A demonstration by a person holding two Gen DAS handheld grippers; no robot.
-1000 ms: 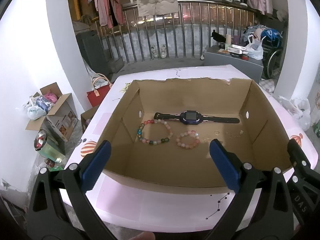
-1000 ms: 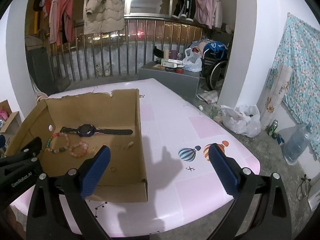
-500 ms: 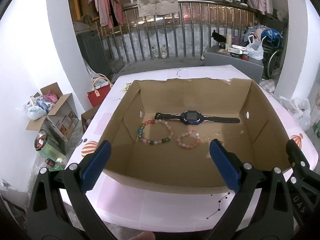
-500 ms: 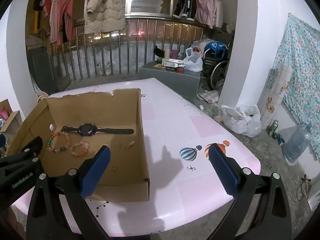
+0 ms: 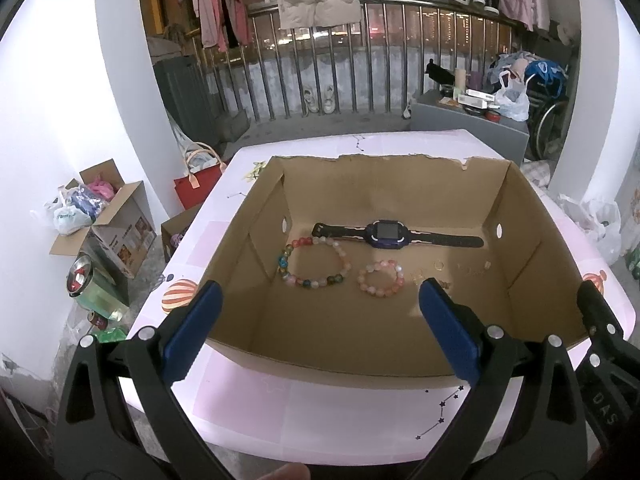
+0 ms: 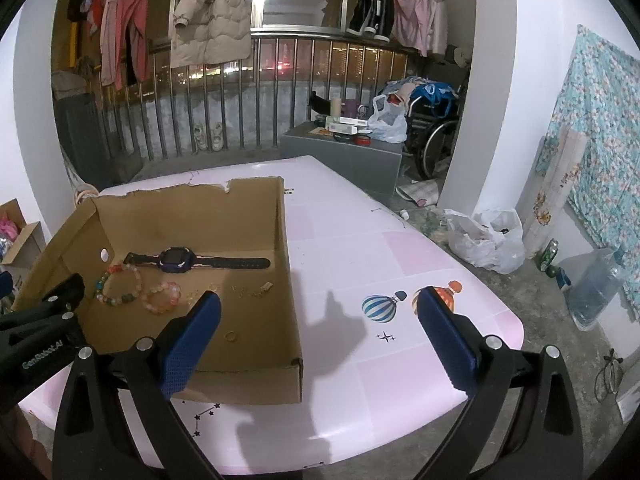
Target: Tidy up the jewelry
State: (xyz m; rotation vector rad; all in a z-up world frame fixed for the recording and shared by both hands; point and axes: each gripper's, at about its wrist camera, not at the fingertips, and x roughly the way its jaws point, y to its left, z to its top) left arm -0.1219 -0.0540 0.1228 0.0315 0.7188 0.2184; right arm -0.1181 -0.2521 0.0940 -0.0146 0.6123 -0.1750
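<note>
Cardboard walls frame everything I care about here: the open box (image 5: 532, 216) sits on the pink counter (image 5: 320, 412), and all the jewelry lies on its floor. From my left tool (image 5: 320, 328), whose blue pads stand wide apart with nothing between them, the watch (image 5: 390, 234) lies straight ahead toward the far wall, its strap running left to right across my line of approach. Nearer to me sit the large multicoloured bead bracelet (image 5: 312, 260) on the left and the small pink bracelet (image 5: 380, 278) just right of it, apart from each other and from the watch. Some small pale pieces (image 5: 440, 266) lie to the right of the pink bracelet, too tiny for me to name, and a little ring (image 6: 230, 335) lies nearer the front wall.

My right tool (image 6: 316, 340) is also spread open and empty, hanging over the box's right wall and bare counter. I judge the left tool better placed for the bracelets; the ring falls closer to the right one.
</note>
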